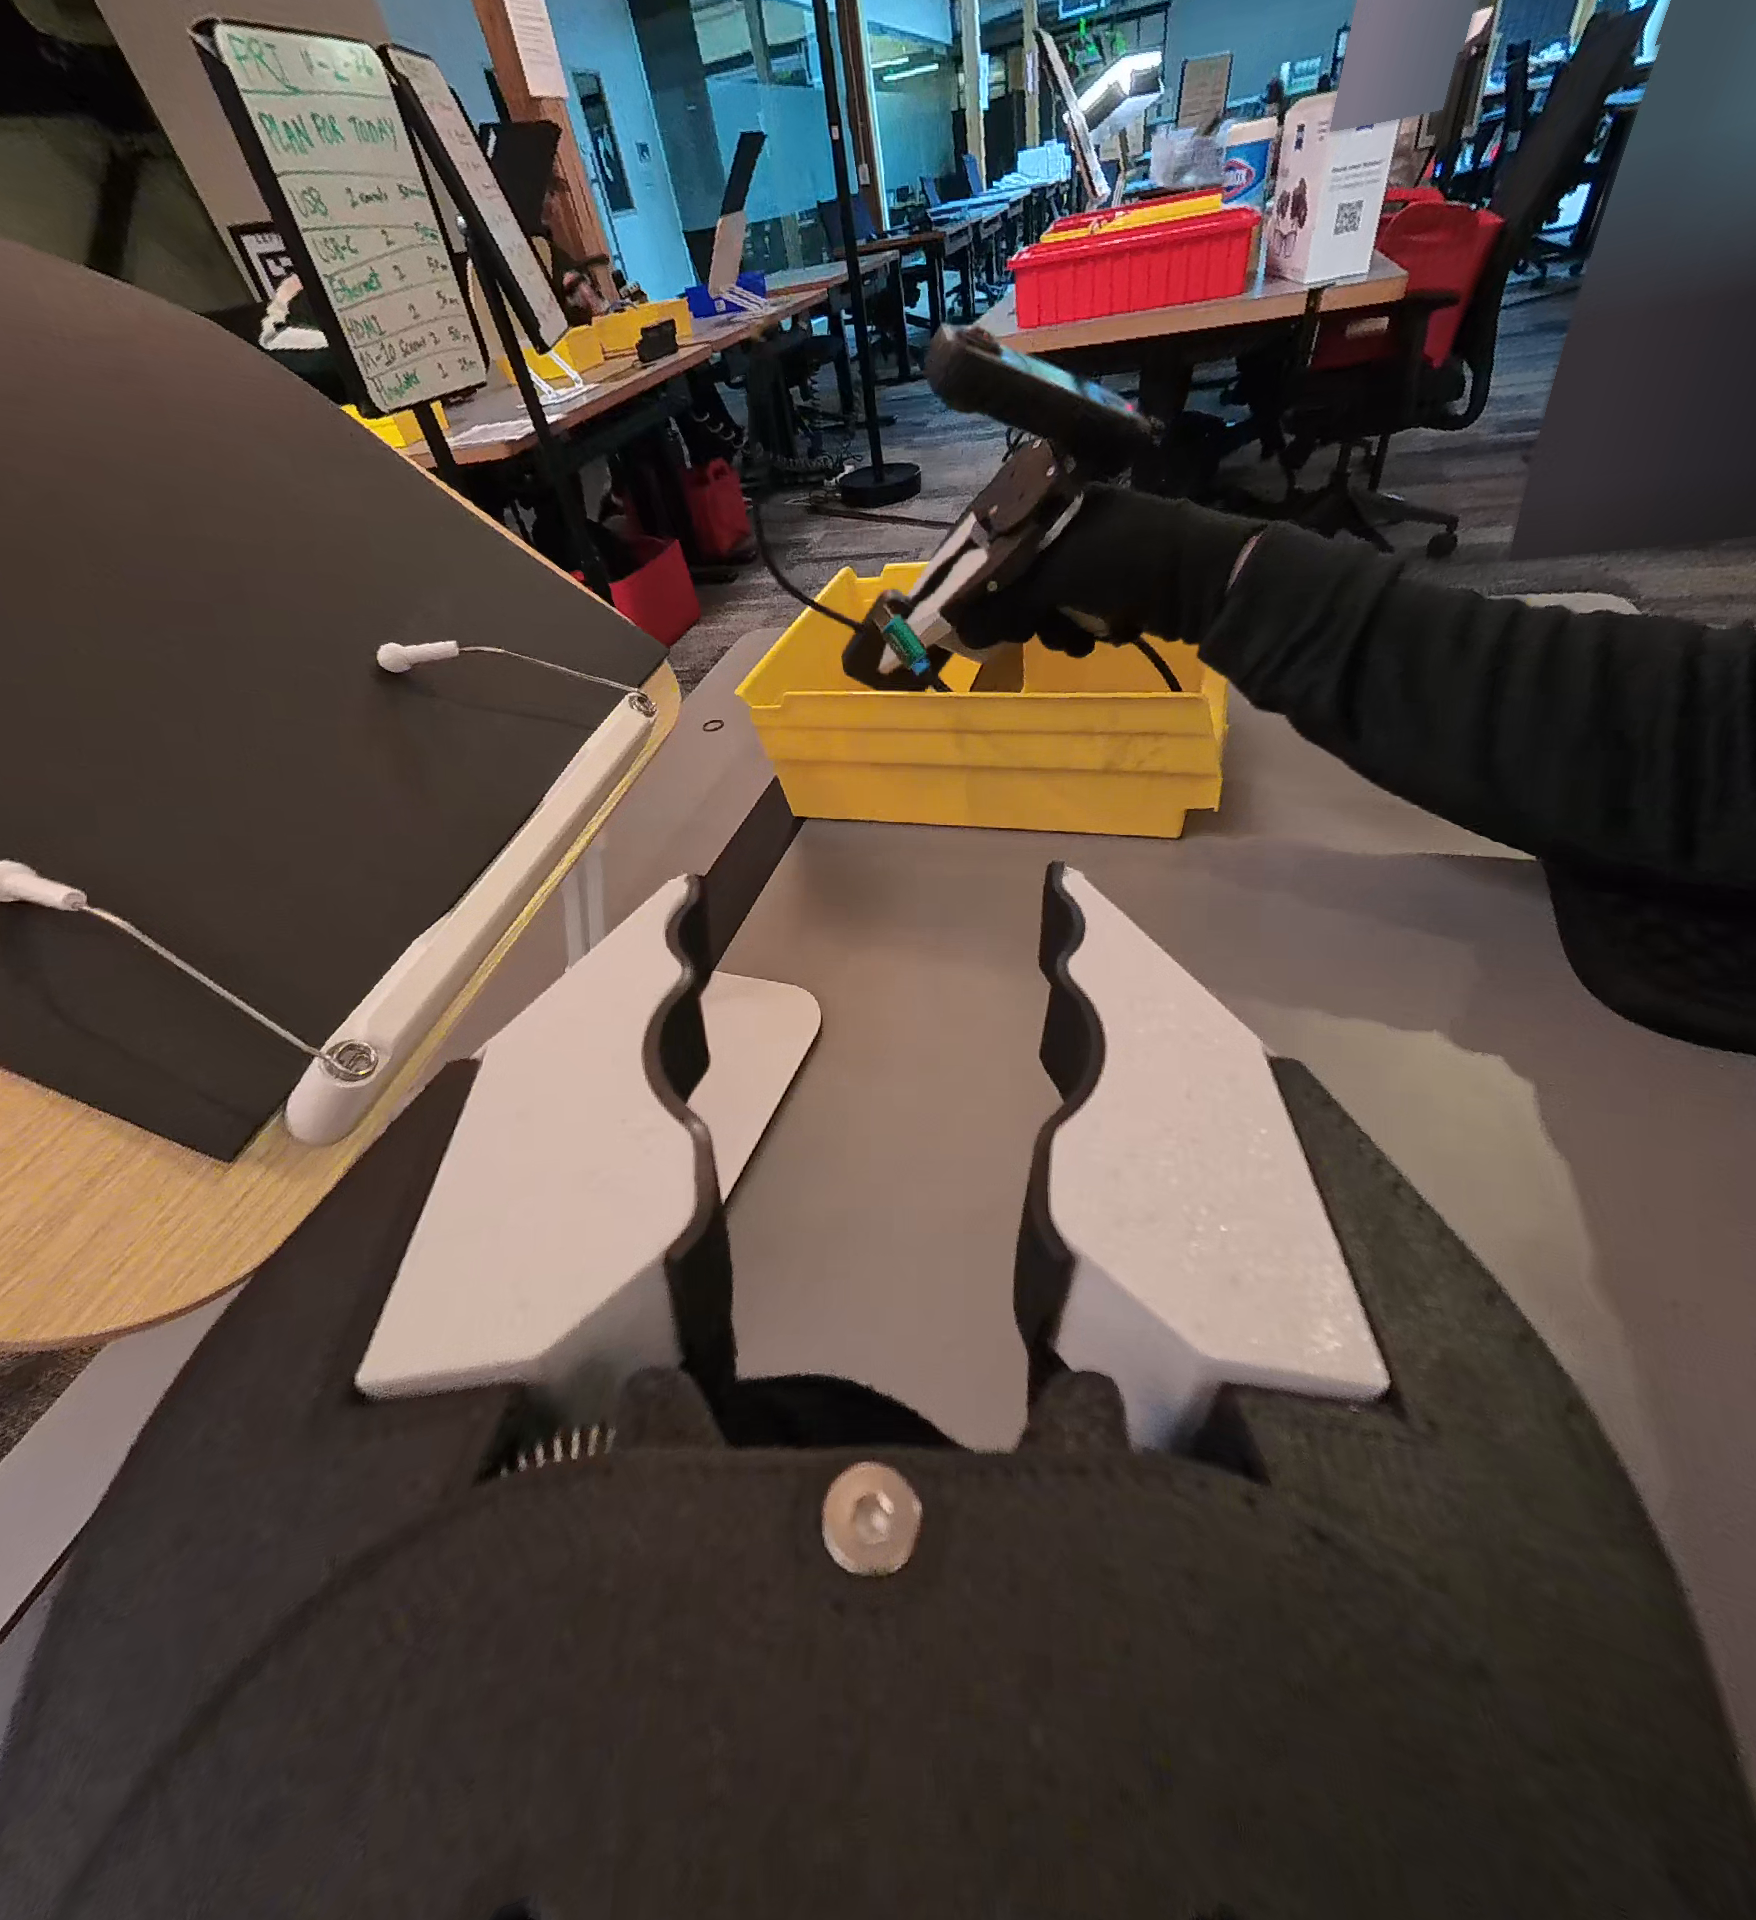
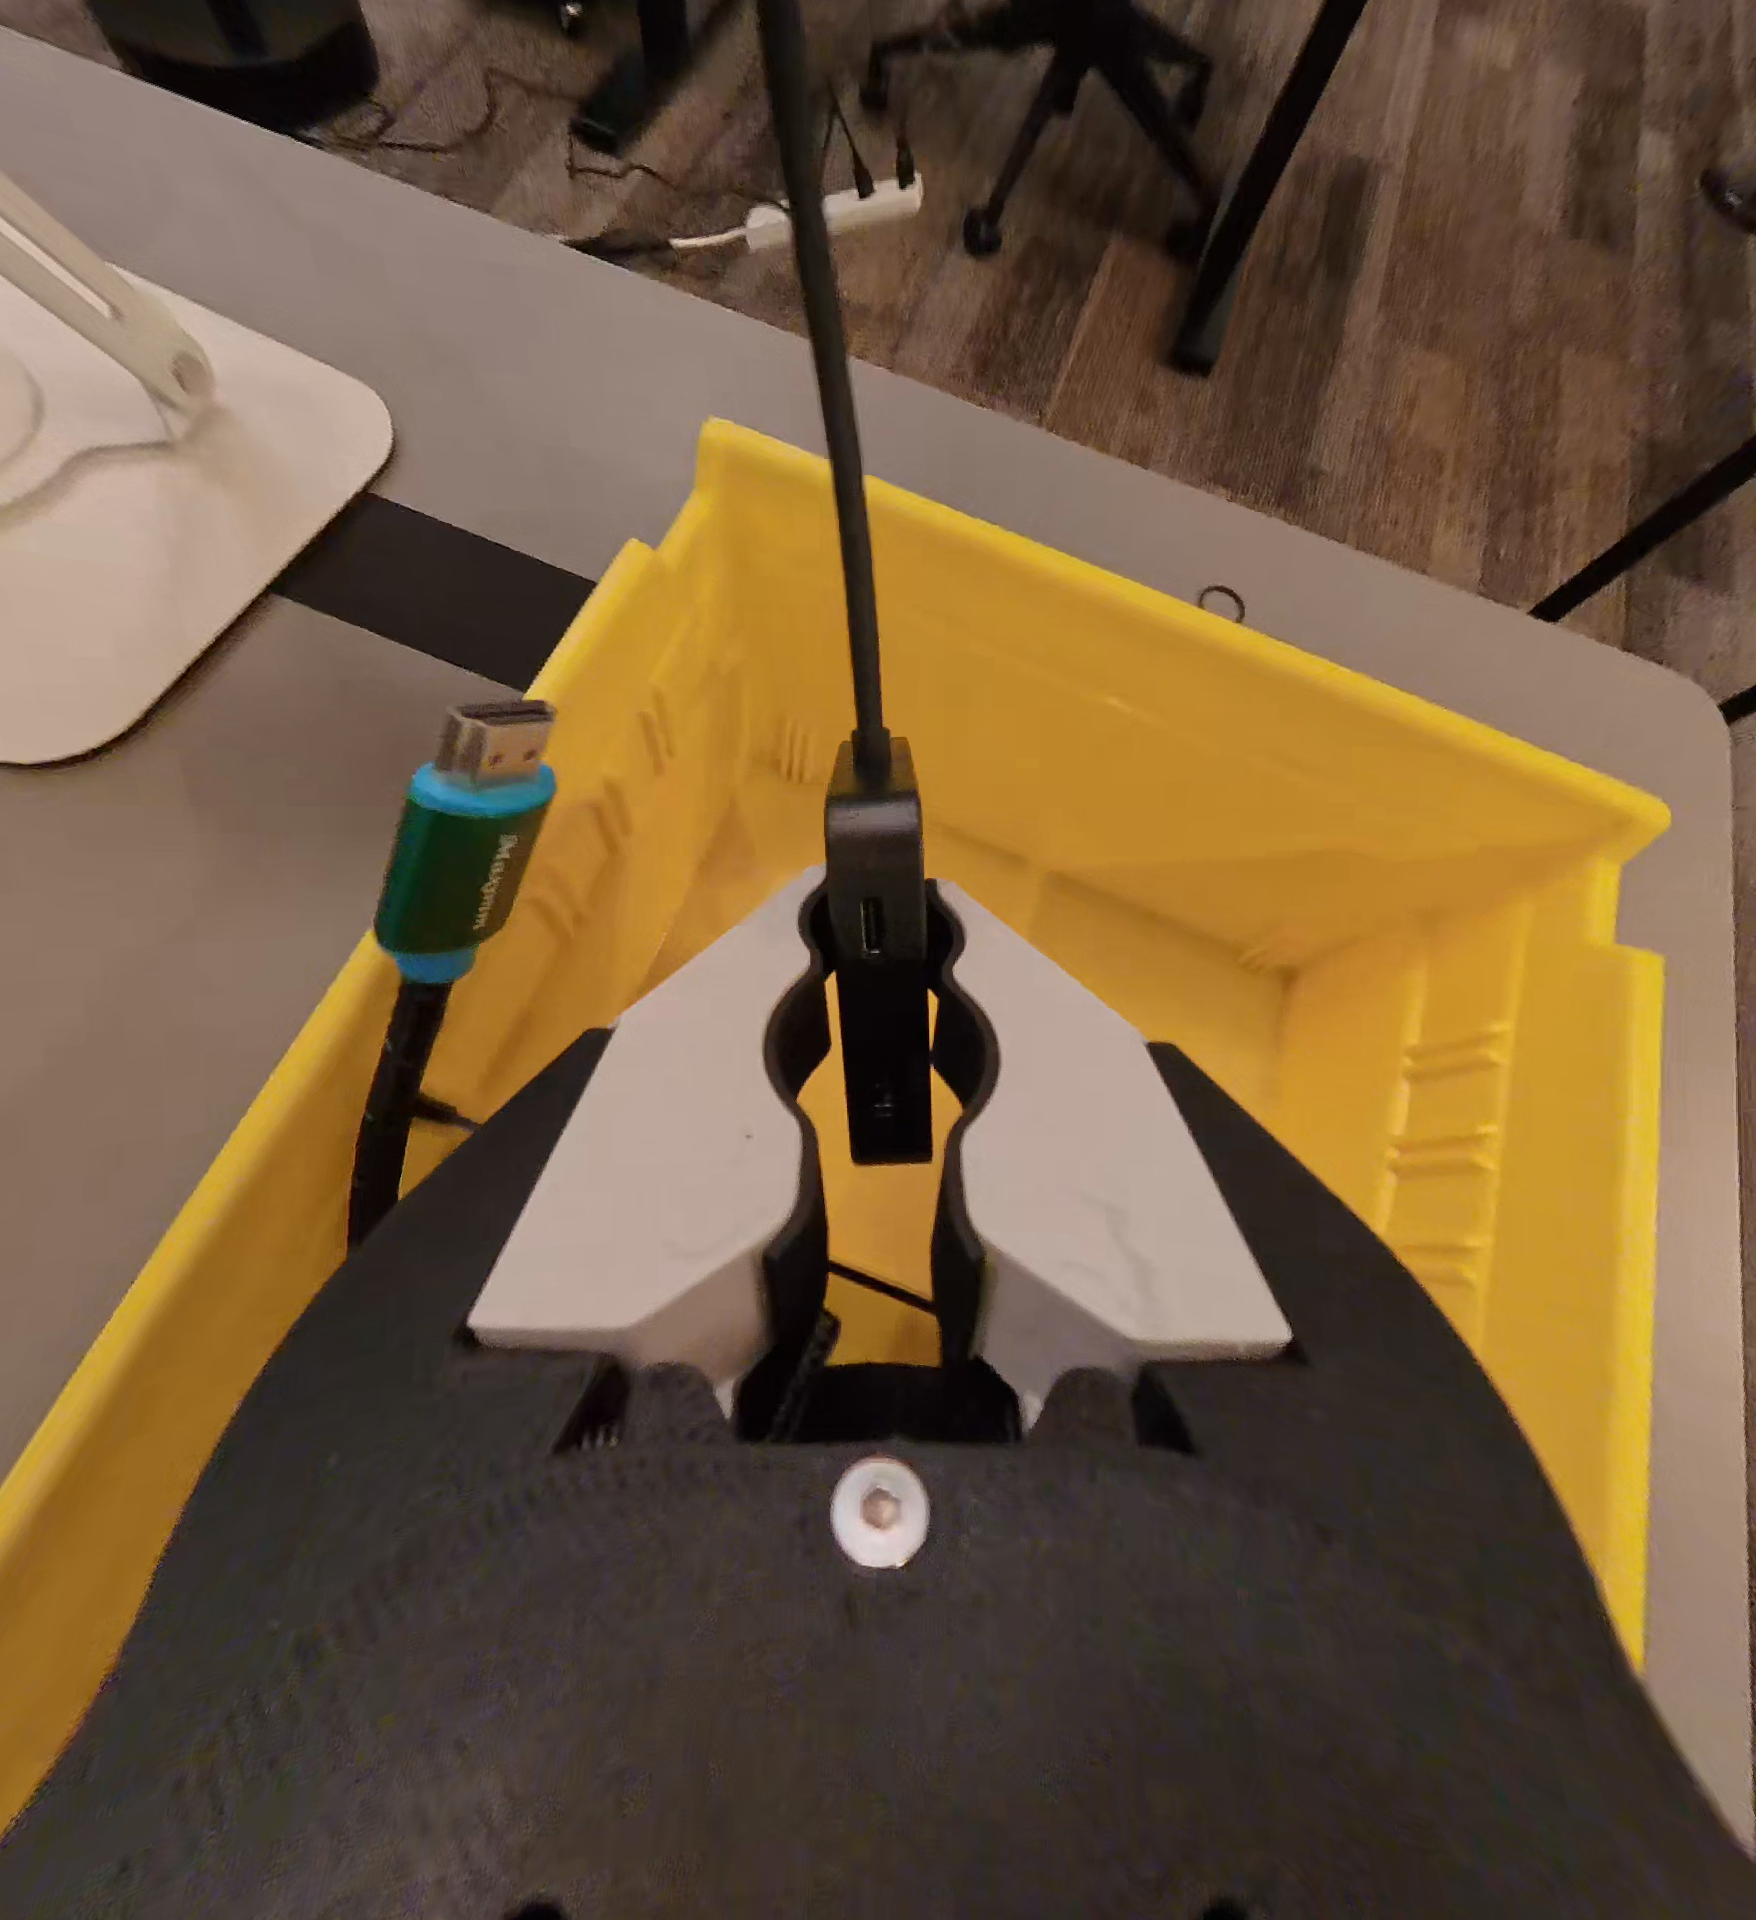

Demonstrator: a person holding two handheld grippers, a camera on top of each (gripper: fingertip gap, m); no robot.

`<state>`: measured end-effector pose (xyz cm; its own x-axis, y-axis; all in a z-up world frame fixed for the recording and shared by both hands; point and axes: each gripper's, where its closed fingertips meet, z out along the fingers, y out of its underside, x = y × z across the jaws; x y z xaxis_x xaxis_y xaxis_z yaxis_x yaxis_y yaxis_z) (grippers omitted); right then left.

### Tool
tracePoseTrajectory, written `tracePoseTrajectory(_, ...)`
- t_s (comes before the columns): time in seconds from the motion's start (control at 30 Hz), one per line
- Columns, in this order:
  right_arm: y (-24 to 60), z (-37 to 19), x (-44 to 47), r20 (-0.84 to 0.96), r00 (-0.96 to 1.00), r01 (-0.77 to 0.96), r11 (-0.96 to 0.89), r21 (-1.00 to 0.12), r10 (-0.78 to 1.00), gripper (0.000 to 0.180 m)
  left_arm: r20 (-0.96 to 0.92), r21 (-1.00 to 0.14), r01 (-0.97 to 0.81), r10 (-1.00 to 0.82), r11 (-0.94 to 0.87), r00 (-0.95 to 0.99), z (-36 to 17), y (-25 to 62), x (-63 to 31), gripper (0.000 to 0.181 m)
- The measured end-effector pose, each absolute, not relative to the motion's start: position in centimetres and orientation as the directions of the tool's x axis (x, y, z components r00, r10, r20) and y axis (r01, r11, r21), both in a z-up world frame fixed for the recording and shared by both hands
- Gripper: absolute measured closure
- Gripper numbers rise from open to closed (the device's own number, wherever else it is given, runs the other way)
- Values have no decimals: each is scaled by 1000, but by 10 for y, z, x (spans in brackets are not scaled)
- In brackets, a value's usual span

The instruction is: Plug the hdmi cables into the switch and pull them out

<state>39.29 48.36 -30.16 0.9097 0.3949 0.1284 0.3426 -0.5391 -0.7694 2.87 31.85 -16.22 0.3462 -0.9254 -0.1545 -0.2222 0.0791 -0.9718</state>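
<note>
One yellow bin sits on the grey tabletop, and the right tool is over it, pinched narrow on the one black switch. The switch's long axis runs along the fingers, its cord leading straight away. One green-and-blue HDMI plug stands at the bin's left wall, just left of that tool, tip pointing away. The left tool, spread wide and empty, hovers well apart, so the right is nearer.
</note>
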Motion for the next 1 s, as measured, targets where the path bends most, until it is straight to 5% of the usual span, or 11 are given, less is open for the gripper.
tracePoseTrajectory(0.77, 462, -321, 400, 188, 870, 466, -638, -612, 456, 168, -171, -953, -294, -929, 72, 329, -178, 320, 33, 119)
tracePoseTrajectory(1.0, 455, -325, 401, 189, 858, 490, -653, -577, 477, 156, -185, -944, -323, -925, 73, 331, -182, 322, 34, 119)
